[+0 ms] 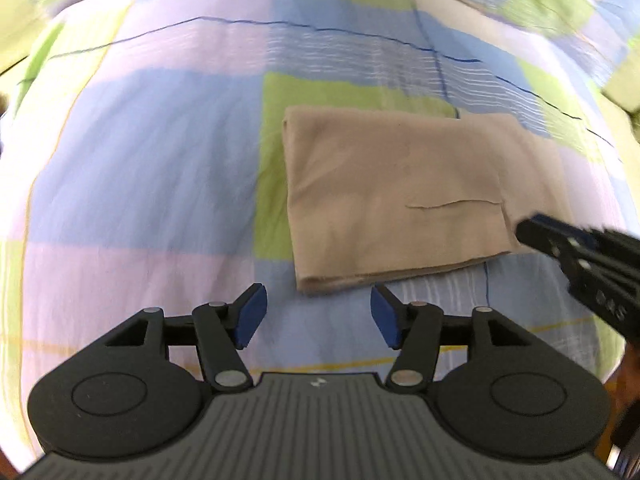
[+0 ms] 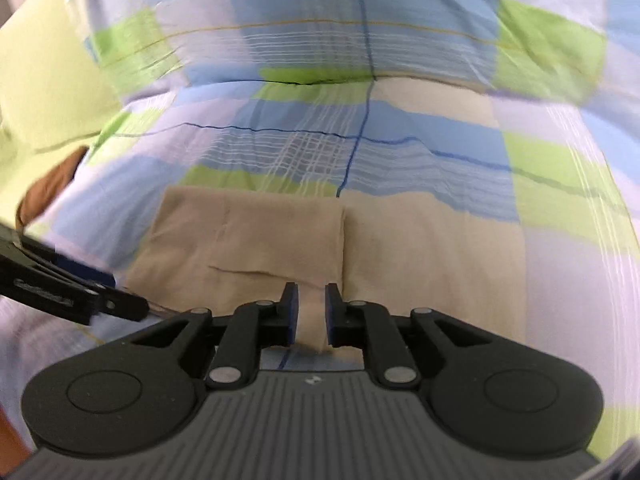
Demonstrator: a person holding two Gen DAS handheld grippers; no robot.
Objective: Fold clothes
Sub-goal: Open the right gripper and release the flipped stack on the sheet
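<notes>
The folded beige cloth [image 1: 400, 200] lies on the checked bedsheet [image 1: 160, 160]. The left gripper [image 1: 318, 316] hangs wide, empty, just near it. The right gripper [image 2: 312, 314] is narrow, seemingly pinching the cloth's right edge.

Surface under the work was a checked bedsheet [image 1: 160, 152], blocks of blue, lilac, green and cream crossed by thin dark blue and yellow lines. It lay rumpled, with a raised fold running across the far side [image 2: 320, 80]. A brown object [image 2: 52, 188] showed at the sheet's left edge in the right wrist view; identity not determinable.
</notes>
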